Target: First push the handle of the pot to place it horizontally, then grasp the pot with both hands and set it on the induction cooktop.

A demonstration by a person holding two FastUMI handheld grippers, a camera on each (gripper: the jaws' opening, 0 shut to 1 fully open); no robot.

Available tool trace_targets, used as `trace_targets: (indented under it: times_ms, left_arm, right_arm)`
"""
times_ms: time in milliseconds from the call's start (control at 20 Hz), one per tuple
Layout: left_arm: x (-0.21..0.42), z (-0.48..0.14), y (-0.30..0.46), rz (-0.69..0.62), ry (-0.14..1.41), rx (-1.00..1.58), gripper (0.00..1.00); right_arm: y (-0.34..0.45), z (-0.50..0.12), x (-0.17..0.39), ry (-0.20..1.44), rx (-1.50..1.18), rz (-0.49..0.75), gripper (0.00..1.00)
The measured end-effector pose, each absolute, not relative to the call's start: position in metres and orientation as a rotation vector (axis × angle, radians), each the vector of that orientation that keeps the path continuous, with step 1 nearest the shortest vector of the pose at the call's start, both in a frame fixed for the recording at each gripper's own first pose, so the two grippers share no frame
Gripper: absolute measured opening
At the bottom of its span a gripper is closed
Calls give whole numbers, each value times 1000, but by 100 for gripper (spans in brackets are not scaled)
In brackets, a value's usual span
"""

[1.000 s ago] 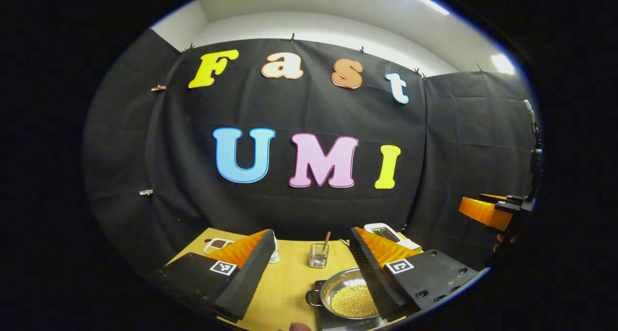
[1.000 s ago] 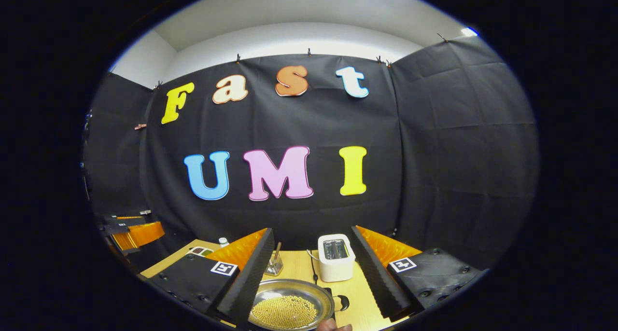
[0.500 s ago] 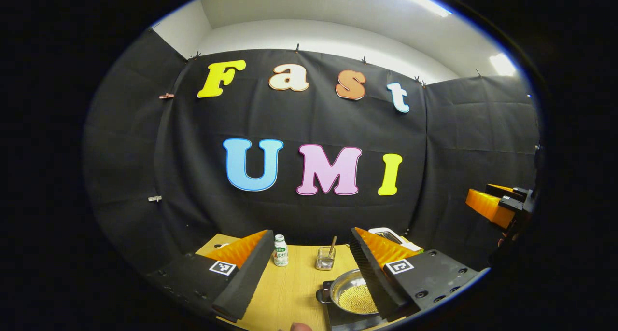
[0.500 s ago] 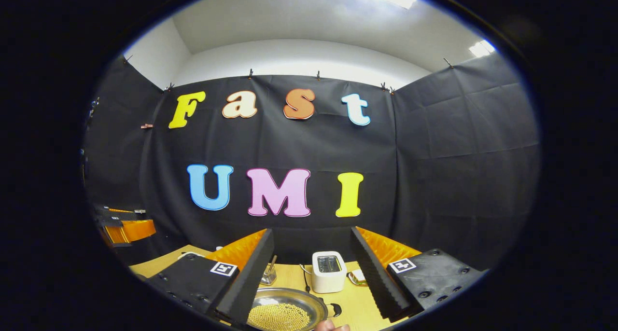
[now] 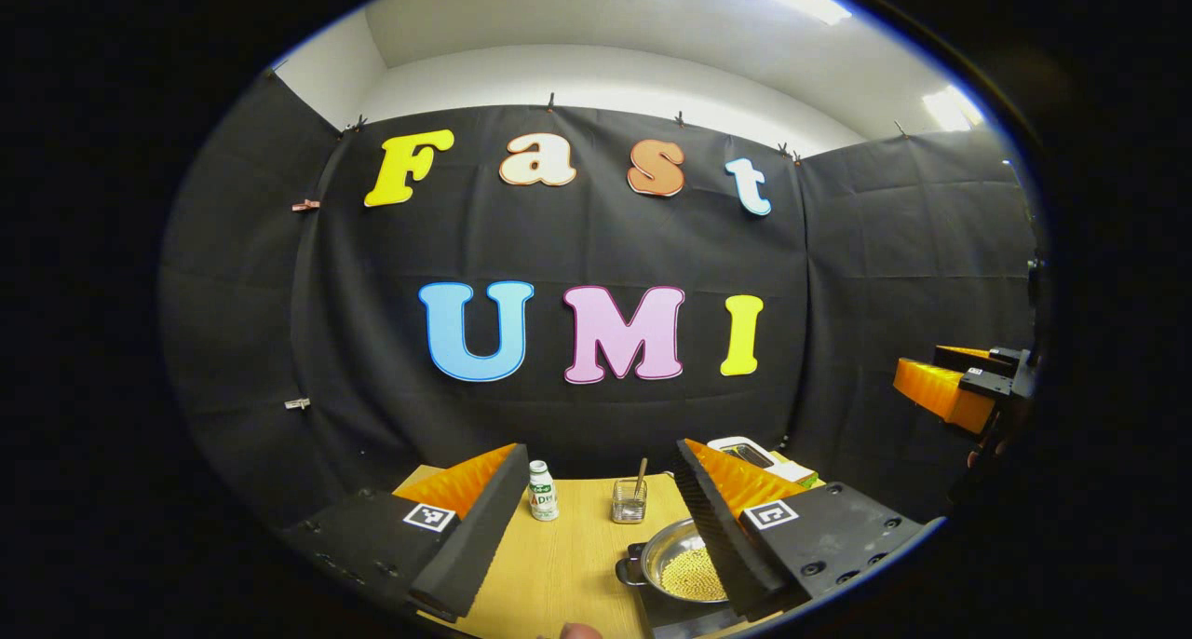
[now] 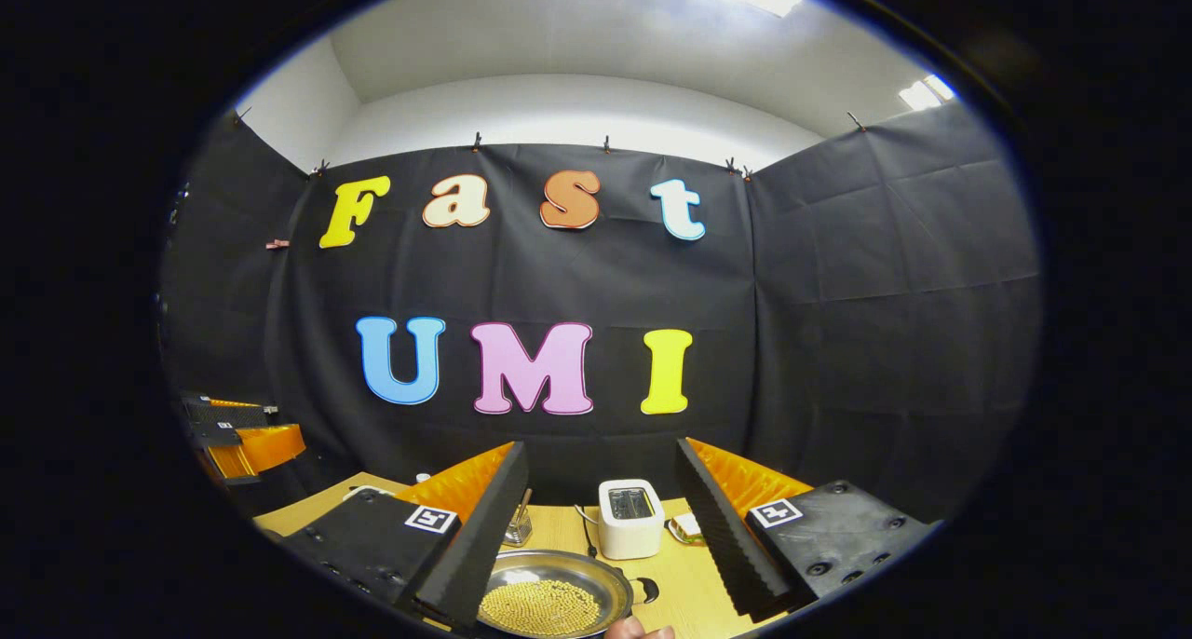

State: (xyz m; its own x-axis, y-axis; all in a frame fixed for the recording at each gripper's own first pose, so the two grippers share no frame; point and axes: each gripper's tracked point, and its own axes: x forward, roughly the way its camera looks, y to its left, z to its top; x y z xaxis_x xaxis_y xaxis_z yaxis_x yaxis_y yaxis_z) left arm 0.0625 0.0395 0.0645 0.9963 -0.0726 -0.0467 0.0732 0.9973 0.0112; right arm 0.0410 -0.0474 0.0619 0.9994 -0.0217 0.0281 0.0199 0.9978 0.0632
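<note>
Right now my left gripper (image 5: 596,518) has its fingers wide apart, gripping nothing, raised above the tabletop (image 5: 559,564). Below it the pot (image 5: 684,569) of yellow grains sits on the dark induction cooktop (image 5: 670,616) at the tabletop's near edge, partly hidden behind my right-hand finger. My right gripper (image 6: 601,518) is likewise spread and empty; there the pot (image 6: 549,602) lies low beside its left finger, one side handle (image 6: 644,591) pointing right.
</note>
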Motion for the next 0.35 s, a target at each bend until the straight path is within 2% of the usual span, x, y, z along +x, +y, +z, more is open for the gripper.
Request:
trace_targets:
  times_ms: [350]
  left_arm:
    - [64,70,32,-72,28,29,97]
  right_arm:
    - [-60,60,38,-25,51,-43,98]
